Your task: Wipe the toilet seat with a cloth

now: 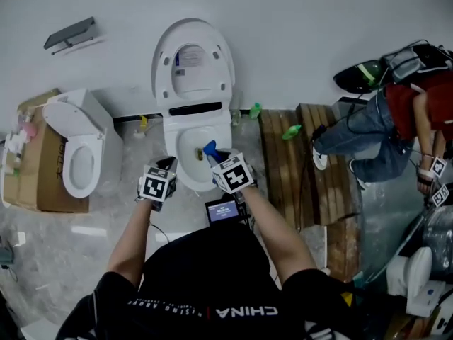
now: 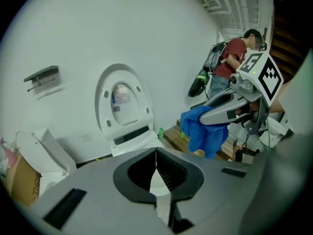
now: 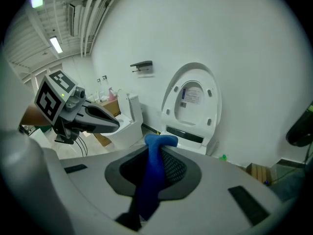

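A white toilet (image 1: 185,137) stands against the wall with its lid and seat (image 1: 192,61) raised upright. My right gripper (image 1: 214,157) hovers over the bowl's front right, shut on a blue cloth (image 1: 210,149). In the right gripper view the cloth (image 3: 152,173) runs down between the jaws and folds over at the top. Seen from the left gripper view, it (image 2: 204,129) hangs from the right gripper (image 2: 209,115). My left gripper (image 1: 167,166) is shut and empty at the bowl's front left, its jaws (image 2: 156,164) closed together.
A second white toilet (image 1: 76,156) sits on a cardboard box (image 1: 42,168) at the left. Wooden planks (image 1: 289,163) with green bottles (image 1: 291,132) lie to the right. A person (image 1: 396,115) sits at the far right. A small shelf (image 1: 69,34) hangs on the wall.
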The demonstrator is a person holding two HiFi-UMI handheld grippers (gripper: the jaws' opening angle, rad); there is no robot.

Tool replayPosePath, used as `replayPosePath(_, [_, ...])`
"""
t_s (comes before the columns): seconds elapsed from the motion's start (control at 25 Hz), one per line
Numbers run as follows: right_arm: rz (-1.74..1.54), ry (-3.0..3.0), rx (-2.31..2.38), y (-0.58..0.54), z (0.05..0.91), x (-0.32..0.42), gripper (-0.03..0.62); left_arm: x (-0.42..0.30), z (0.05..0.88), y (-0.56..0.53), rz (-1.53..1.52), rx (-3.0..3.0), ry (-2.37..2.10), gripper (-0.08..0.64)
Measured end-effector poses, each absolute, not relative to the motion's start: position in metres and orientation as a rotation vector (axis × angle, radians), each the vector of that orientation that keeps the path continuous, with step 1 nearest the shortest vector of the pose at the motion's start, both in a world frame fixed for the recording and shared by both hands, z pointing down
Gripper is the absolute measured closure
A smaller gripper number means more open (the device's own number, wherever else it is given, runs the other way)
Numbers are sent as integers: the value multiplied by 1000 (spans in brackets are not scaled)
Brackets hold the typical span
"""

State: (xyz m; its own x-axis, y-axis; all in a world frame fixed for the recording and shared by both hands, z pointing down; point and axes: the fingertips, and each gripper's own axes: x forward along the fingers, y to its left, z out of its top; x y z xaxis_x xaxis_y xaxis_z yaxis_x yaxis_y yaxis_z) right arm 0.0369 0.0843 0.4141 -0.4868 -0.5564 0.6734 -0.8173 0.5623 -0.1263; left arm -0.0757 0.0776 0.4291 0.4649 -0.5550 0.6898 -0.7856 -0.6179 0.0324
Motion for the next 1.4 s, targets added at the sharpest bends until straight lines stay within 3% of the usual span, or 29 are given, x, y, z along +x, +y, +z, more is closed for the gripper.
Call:
replayPosePath(0.64, [612, -2280, 988, -75, 414, 99, 538, 13, 413, -62, 991, 2364, -1210, 548])
replayPosePath(1.4, [630, -2263, 1149, -116, 411, 52, 537, -29, 414, -107, 988, 2419, -1083, 548])
